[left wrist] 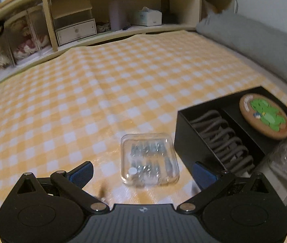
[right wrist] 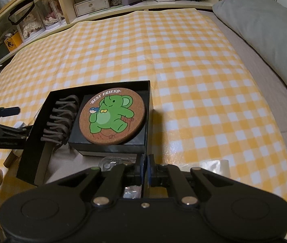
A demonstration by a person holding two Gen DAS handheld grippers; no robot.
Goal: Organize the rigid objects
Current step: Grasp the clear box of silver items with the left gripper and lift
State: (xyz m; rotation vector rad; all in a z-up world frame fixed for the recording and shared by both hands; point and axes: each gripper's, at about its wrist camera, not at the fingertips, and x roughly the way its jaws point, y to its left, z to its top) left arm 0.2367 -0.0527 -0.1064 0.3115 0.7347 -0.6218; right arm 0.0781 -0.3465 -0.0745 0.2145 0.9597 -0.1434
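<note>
left tongs [left wrist: 142,175]: spread, nearer | clear case [left wrist: 149,160]: between tips, just left of black box [left wrist: 185,139] | right tongs [right wrist: 145,168]: pinching box wall

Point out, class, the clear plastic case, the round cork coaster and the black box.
clear plastic case [left wrist: 149,160]: left wrist view, middle of its lid.
cork coaster [right wrist: 112,116]: right wrist view, on the green elephant.
black box [left wrist: 192,141]: left wrist view, its outer side wall.
</note>
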